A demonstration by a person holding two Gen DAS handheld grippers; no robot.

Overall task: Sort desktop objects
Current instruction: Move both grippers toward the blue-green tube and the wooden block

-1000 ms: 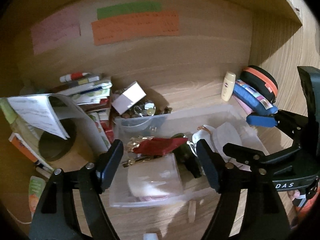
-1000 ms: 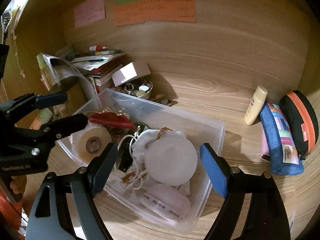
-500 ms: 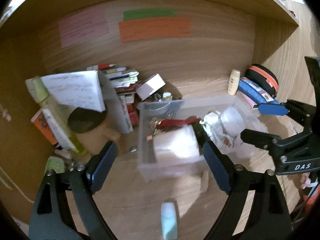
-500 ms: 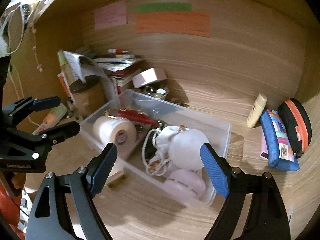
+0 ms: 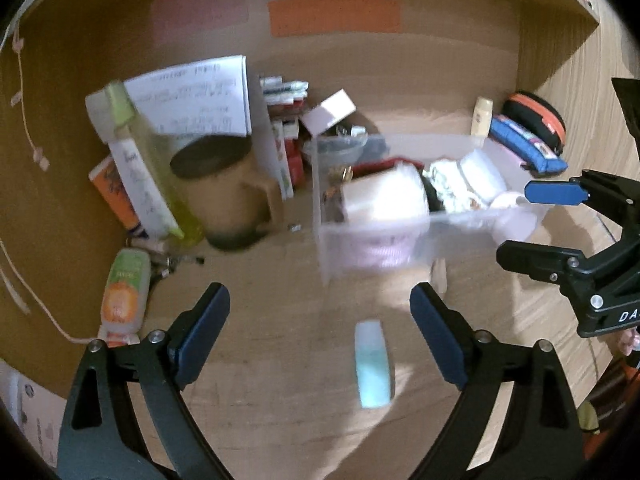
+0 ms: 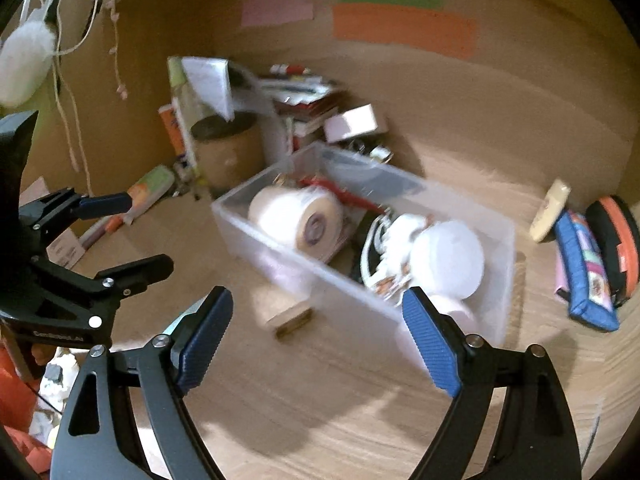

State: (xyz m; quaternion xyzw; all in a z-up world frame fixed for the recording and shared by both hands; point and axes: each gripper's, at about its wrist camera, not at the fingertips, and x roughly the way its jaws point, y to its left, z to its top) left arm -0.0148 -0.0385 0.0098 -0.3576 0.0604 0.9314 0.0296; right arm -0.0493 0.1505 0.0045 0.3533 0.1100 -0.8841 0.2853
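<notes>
A clear plastic bin stands mid-desk, holding a white tape roll, a white round pouch, a red item and cords. A pale blue eraser-like block lies on the desk between my left fingers. A small tan block lies in front of the bin. My left gripper is open and empty, in front of the bin. My right gripper is open and empty, in front of the bin's near wall. Both views are blurred.
A brown mug, bottles, a paper sheet and stacked books crowd the back left. An orange tube lies at left. A cream bottle, blue pencil case and black-orange case sit at right.
Both grippers have pulled back and away from the bin, staying open and empty. More bare desk and the pale blue block now show in front.
</notes>
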